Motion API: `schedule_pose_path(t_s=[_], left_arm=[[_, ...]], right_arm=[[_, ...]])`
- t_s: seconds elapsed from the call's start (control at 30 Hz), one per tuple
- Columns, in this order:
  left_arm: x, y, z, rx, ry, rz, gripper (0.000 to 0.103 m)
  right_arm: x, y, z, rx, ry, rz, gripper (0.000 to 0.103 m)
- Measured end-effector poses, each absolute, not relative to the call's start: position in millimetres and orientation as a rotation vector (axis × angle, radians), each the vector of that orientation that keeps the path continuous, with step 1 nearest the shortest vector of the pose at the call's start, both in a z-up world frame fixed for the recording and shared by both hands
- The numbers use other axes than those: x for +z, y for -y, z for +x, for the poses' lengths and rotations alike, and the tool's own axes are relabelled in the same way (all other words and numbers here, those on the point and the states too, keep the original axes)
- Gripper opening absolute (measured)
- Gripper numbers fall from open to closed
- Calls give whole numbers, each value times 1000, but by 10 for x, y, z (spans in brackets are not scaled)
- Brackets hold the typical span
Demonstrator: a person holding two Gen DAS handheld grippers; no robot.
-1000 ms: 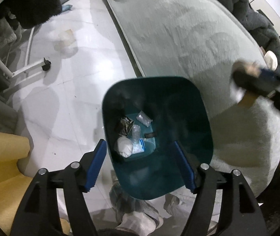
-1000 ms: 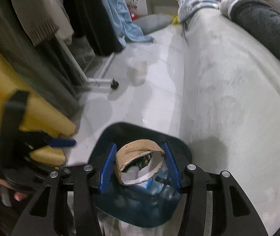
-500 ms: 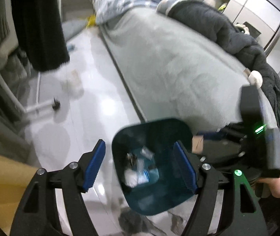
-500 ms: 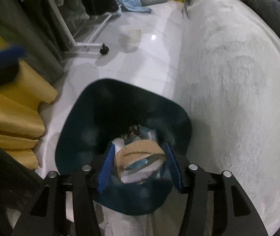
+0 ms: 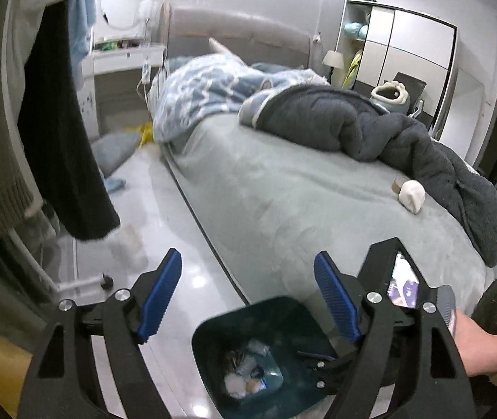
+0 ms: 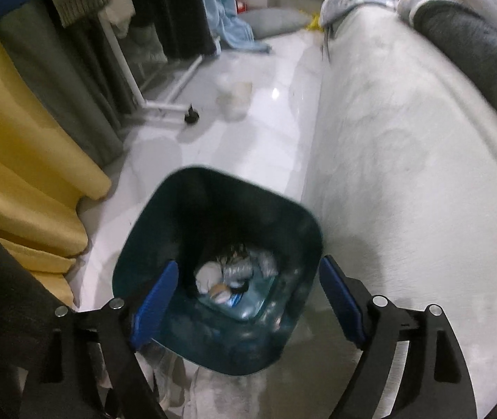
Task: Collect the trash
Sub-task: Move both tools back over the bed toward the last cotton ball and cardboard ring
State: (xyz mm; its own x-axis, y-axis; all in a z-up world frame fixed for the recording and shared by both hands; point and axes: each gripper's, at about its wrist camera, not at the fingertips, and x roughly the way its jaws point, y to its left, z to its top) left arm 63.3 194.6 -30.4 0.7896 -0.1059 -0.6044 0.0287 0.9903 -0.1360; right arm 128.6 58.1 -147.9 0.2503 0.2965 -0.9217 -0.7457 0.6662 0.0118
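You see a grey bed point(image 5: 283, 202) with a dark blanket point(image 5: 370, 129) and blue patterned quilt point(image 5: 210, 90), yellow cushions point(image 6: 21, 181), and a white wardrobe point(image 5: 409, 52) behind.

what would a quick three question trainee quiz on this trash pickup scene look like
1. True or false: the right gripper is shut on a piece of trash.
2. Where does the dark teal plastic bin stand? A) on the grey bed B) on the glossy white floor beside the bed C) under the yellow curtain
3. Fill in: the white crumpled wad on the bed lies beside the dark grey ____.

Key: 1 false, both it and the left gripper are open and hold nothing; 2 B; 3 blanket.
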Motion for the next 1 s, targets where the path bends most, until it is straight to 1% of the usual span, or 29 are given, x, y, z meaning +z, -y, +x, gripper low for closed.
schedule_pose_path(t_s=[0.23,0.5,0.73,1.0], left_arm=[[-47,-1759,689,-93,-565,-149,83],[193,-1265,804,-161,-496,-106,87],[258,-915,900,-221,-481,-100,92],[300,-533,1101,-275,-477,-65,93]], right_arm=[[-1069,-190,1419,734,-982,-396,89],[-920,412,1582,668,-893,-306,91],[-685,1027,1791,579,-827,-222,93],[-453,1447,1934,525,-753,-188,94]])
